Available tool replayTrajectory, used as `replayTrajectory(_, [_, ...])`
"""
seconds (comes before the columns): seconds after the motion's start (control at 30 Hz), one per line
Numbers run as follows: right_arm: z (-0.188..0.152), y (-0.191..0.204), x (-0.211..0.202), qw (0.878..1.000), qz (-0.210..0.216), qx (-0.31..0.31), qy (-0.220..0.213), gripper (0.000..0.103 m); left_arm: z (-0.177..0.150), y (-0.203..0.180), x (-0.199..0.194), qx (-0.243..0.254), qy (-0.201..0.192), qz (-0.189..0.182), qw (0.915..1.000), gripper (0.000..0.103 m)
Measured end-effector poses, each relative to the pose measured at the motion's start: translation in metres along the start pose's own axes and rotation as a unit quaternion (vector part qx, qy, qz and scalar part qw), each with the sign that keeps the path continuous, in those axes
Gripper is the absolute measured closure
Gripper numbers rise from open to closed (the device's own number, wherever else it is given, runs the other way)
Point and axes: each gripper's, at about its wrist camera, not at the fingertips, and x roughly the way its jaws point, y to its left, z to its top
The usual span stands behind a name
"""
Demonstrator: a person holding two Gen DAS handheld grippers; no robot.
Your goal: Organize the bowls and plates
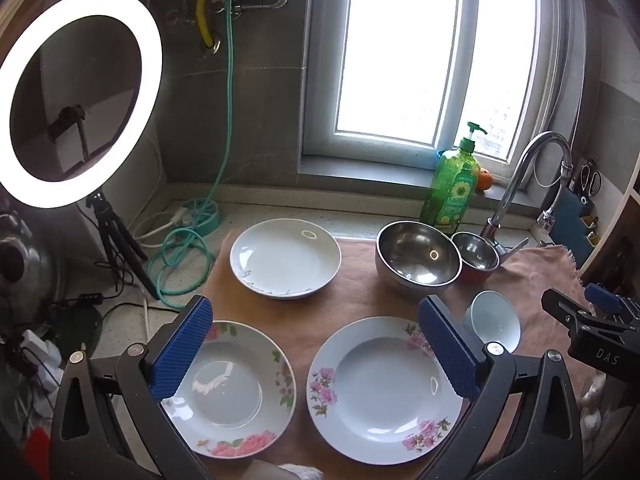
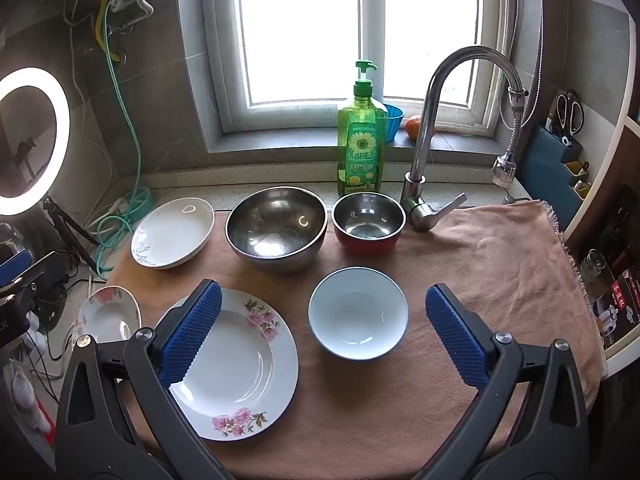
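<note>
On the left, the left gripper (image 1: 316, 354) hangs with fingers wide apart and empty above two floral plates (image 1: 236, 388), which lie side by side on the near worktop, probably so they can be stacked. A white plate (image 2: 173, 232), two steel bowls (image 2: 276, 226) and a pale blue bowl (image 2: 358, 314) sit spread across a tan towel (image 2: 500, 260). The right gripper (image 2: 324, 338), equally open, frames that blue bowl. Beyond it stand a faucet (image 2: 424, 140) and a bright window (image 2: 356, 28).

Pink-flowered plates (image 2: 240, 364) — red-sided bowl (image 2: 368, 228) (steel inside), green bottle (image 2: 362, 136).
</note>
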Motion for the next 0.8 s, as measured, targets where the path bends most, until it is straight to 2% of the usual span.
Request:
replayTrajectory(0.1, [0.001,0.000,0.002,1.000,-0.001,0.000,0.001,0.000,-0.003,-0.010,0.000,0.009,0.002,0.008,0.9999,0.001])
replayTrajectory(0.17, [0.001,0.000,0.003,1.000,0.001,0.001,0.002,0.000,-0.007,-0.009,0.000,0.003,-0.002,0.001,1.0000,0.001])
replayTrajectory(0.2, [0.001,0.000,0.003,1.000,0.002,0.001,0.002,0.000,0.000,-0.003,0.004,0.000,0.009,-0.004,1.0000,0.001])
replayTrajectory(0.8, [0.007,-0.002,0.007,1.000,0.004,0.003,0.001,0.000,0.008,-0.003,0.009,-0.001,0.004,-0.010,0.9999,0.001])
